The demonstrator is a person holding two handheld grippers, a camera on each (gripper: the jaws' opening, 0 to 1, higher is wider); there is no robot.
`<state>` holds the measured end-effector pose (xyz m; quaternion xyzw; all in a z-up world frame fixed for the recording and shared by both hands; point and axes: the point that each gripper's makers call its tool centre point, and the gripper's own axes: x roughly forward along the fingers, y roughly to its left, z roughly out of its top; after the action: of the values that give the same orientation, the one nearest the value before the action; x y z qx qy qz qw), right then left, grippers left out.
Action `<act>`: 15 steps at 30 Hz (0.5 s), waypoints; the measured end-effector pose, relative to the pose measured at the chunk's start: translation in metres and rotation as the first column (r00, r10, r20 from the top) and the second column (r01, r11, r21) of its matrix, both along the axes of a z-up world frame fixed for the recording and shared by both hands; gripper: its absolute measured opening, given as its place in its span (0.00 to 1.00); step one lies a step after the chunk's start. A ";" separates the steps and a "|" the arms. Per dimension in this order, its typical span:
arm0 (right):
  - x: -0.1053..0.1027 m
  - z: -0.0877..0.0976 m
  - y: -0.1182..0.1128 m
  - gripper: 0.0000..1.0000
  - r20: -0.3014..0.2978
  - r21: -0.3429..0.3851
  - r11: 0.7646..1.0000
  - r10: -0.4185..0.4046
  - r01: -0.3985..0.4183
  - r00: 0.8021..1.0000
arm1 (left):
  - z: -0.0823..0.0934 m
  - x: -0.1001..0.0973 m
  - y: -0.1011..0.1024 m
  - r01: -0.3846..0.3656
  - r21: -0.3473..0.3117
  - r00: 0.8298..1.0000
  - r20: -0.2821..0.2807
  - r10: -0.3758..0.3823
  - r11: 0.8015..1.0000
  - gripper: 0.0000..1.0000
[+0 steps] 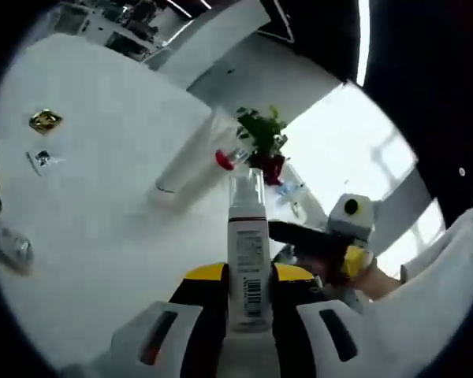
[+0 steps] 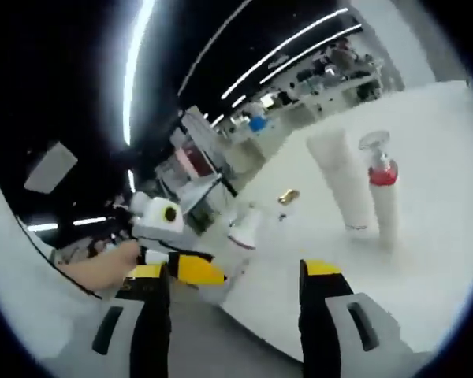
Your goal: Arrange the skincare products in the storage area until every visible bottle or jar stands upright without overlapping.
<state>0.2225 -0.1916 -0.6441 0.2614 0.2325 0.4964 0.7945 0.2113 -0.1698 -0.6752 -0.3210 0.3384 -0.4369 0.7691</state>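
Bottle (image 1: pixel 247 264): white pump bottle, pinched in left tongs (image 1: pixel 247 315), long axis along the jaws.
Right tongs (image 2: pixel 236 303): spread, empty.
Bench (image 1: pixel 102 157): white tube (image 2: pixel 343 185) and red-collared pump bottle (image 2: pixel 383 197) upright, far right.
Nearer: left hand.

A broad white matte tabletop (image 1: pixel 102 181) spreads across the left and centre of the left gripper view; in the right gripper view the same white surface (image 2: pixel 449 205) fills the right side. Long bright ceiling light strips (image 2: pixel 292 47) run across a dark ceiling in the upper part of the right gripper view. Cluttered white desks and shelving (image 2: pixel 331 67) stand in the upper right. A bright window area (image 1: pixel 355 150) glows at centre right of the left gripper view.
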 end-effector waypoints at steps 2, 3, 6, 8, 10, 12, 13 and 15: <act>-0.004 0.009 0.003 0.63 -0.007 0.061 0.998 0.029 -0.028 1.000 | 0.017 -0.004 -0.012 0.026 -0.084 1.000 0.012 -0.025 0.996 0.24; -0.005 0.009 0.003 0.63 0.000 0.056 0.998 0.041 -0.041 0.999 | 0.022 -0.006 -0.015 0.038 -0.112 0.999 0.016 -0.037 0.993 0.24; -0.007 0.015 0.007 0.62 -0.003 0.091 0.994 0.062 -0.061 0.998 | 0.038 -0.013 -0.026 0.085 -0.184 0.996 0.026 -0.081 0.979 0.24; -0.007 0.027 0.012 0.56 -0.026 0.179 0.982 0.067 -0.061 0.997 | 0.042 -0.015 -0.029 0.111 -0.192 0.994 0.043 -0.105 0.975 0.24; -0.005 0.039 0.014 0.46 -0.026 0.246 0.968 0.057 -0.049 0.998 | 0.044 -0.017 -0.031 0.127 -0.201 0.992 0.035 -0.122 0.971 0.24; -0.003 0.040 0.015 0.36 -0.032 0.243 0.969 0.054 -0.044 0.998 | 0.045 -0.018 -0.030 0.137 -0.205 0.991 0.037 -0.132 0.969 0.24; -0.003 0.040 0.017 0.35 -0.027 0.239 0.970 0.053 -0.045 0.998 | 0.048 -0.016 -0.029 0.133 -0.216 0.991 0.044 -0.126 0.967 0.24; -0.003 0.041 0.020 0.32 -0.027 0.238 0.970 0.064 -0.056 0.998 | 0.050 -0.015 -0.027 0.131 -0.223 0.991 0.043 -0.125 0.966 0.24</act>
<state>0.2194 -0.1711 -0.6035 0.3558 0.1930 0.5399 0.7380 0.1968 -0.1967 -0.6248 -0.3775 0.2958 -0.5258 0.7025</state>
